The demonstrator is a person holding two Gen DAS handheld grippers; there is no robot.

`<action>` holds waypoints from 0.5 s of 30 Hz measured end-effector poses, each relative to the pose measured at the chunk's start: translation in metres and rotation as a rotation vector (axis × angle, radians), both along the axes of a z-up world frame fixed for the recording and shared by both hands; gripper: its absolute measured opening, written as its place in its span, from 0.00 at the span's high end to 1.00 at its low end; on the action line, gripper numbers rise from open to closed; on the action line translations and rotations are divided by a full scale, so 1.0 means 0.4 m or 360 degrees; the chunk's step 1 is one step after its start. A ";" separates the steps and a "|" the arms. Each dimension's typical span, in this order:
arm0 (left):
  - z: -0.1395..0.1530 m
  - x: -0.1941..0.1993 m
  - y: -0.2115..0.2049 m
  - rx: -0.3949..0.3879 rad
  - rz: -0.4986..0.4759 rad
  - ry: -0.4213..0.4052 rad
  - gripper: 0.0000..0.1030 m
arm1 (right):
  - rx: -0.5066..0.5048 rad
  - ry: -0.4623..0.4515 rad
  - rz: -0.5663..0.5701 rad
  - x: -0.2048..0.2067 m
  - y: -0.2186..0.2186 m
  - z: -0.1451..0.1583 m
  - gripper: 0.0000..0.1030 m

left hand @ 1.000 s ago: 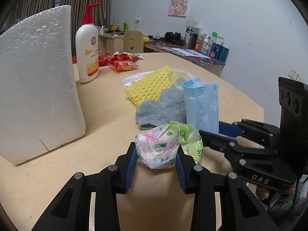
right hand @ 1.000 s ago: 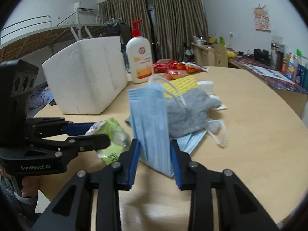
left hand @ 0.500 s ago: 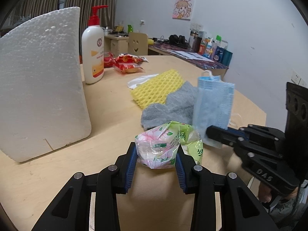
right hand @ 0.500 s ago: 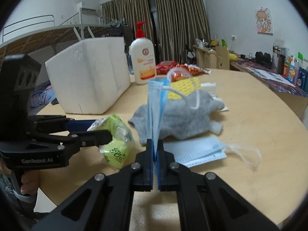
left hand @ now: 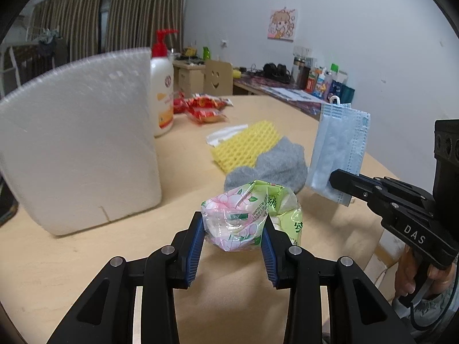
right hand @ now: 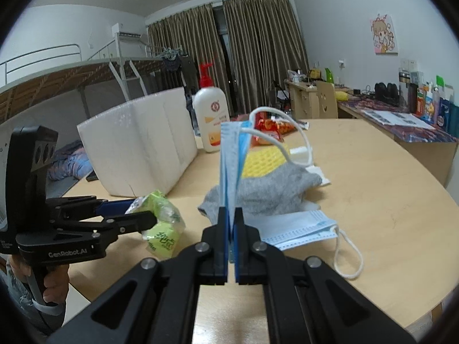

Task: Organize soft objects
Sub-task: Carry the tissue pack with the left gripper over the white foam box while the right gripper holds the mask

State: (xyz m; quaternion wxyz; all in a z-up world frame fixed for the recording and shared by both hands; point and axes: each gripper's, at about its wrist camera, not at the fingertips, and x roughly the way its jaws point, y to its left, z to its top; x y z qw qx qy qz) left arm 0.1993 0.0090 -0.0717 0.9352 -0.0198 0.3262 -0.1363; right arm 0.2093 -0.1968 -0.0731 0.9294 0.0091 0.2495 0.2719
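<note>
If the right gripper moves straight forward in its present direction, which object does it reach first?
Probably the grey sock, which lies directly beyond the right gripper and the held blue mask; depth is hard to judge.

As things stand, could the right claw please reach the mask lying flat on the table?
Probably not yet: the right claw is shut on the blue masks, so it has no free grip. The flat mask lies just ahead with nothing on top of it.

Glossy crinkled plastic tissue pack (left hand: 249, 218); matt pleated mask (right hand: 231, 166); rough white foam box (left hand: 77, 154).
</note>
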 end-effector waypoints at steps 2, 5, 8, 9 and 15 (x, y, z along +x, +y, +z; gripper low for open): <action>0.015 -0.016 0.005 0.0006 0.0013 -0.0030 0.62 | 0.0025 -0.0017 0.0009 -0.006 -0.002 0.013 0.95; 0.041 -0.043 0.012 0.0020 0.0042 -0.0077 0.62 | 0.0047 -0.0054 0.0014 -0.022 -0.002 0.034 0.95; 0.064 -0.072 0.019 0.0026 0.0068 -0.0123 0.62 | 0.0065 -0.0110 0.0037 -0.047 0.004 0.062 0.95; 0.070 -0.081 0.022 0.0026 0.0075 -0.0135 0.62 | 0.0068 -0.0123 0.0043 -0.055 0.005 0.066 0.95; 0.114 -0.146 0.040 0.0042 0.0131 -0.0224 0.62 | 0.0091 -0.0211 0.0087 -0.108 0.018 0.104 0.95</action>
